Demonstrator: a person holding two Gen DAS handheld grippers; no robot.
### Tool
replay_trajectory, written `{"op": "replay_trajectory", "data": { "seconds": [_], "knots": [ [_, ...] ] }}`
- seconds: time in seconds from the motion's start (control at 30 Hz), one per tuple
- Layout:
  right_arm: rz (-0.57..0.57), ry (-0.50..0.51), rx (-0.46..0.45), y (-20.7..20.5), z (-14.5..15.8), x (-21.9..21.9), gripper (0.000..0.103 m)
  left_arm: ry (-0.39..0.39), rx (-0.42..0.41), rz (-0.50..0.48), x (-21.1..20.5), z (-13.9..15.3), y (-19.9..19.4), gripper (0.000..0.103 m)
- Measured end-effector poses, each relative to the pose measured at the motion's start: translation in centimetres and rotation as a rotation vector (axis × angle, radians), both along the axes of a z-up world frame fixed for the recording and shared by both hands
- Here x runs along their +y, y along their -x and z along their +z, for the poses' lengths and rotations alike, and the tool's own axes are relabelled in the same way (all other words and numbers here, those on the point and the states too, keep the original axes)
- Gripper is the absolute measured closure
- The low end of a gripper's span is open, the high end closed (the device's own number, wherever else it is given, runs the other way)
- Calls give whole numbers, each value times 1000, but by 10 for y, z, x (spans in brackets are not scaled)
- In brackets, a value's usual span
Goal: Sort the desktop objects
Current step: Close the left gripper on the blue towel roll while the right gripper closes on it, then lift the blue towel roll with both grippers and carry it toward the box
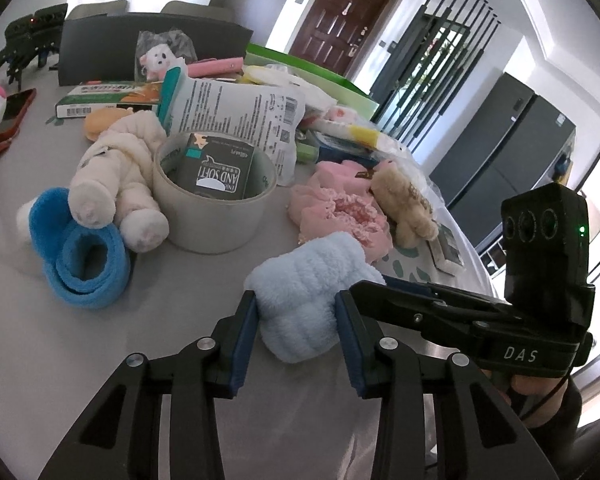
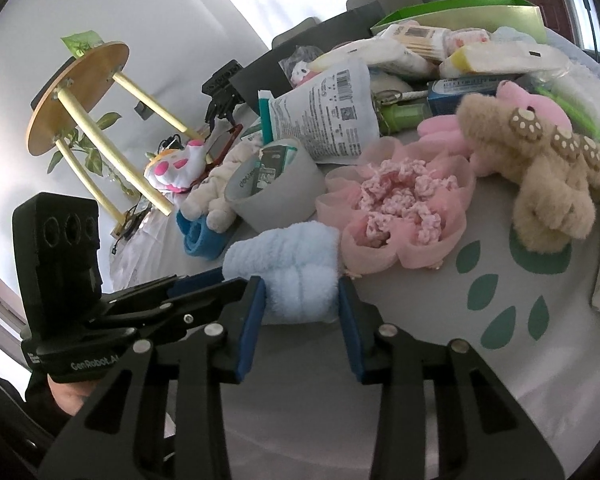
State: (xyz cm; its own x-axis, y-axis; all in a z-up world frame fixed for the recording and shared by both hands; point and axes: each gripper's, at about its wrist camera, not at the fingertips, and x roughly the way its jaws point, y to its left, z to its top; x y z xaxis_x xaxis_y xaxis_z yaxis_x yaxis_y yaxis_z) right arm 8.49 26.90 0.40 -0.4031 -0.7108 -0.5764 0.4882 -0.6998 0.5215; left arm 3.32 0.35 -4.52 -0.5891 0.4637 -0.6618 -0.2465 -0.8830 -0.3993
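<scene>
Clamping light-blue fluffy cloth [image 1: 300,304] | left hand-held gripper [image 1: 296,332] + right hand-held gripper [image 2: 302,312] | table [image 1: 140,344]

Tissue pack [image 1: 220,172] inside tape roll [image 1: 216,216] — plush [image 1: 116,176] beside.

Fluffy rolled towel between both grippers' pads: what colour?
Pale blue. The fluffy rolled towel shows best in the left wrist view.

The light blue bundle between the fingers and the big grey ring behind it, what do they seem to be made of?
The light blue bundle looks like soft fleece or plush: fuzzy, matte, ribbed pile that dents where the fingers press. The grey ring seems a roll of wide adhesive tape: smooth, slightly glossy wall, hollow centre holding a small box.
</scene>
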Motion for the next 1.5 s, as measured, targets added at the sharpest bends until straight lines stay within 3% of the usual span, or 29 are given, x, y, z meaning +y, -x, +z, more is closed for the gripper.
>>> {"op": "replay_trajectory", "data": {
  "seconds": [0.8, 1.5],
  "knots": [
    [35, 46, 122, -16, 54, -19, 64, -1, 148, 46, -19, 49, -23, 63],
    [62, 63, 235, 40, 128, -56, 64, -8, 248, 74, -53, 106, 31, 63]
  ]
}}
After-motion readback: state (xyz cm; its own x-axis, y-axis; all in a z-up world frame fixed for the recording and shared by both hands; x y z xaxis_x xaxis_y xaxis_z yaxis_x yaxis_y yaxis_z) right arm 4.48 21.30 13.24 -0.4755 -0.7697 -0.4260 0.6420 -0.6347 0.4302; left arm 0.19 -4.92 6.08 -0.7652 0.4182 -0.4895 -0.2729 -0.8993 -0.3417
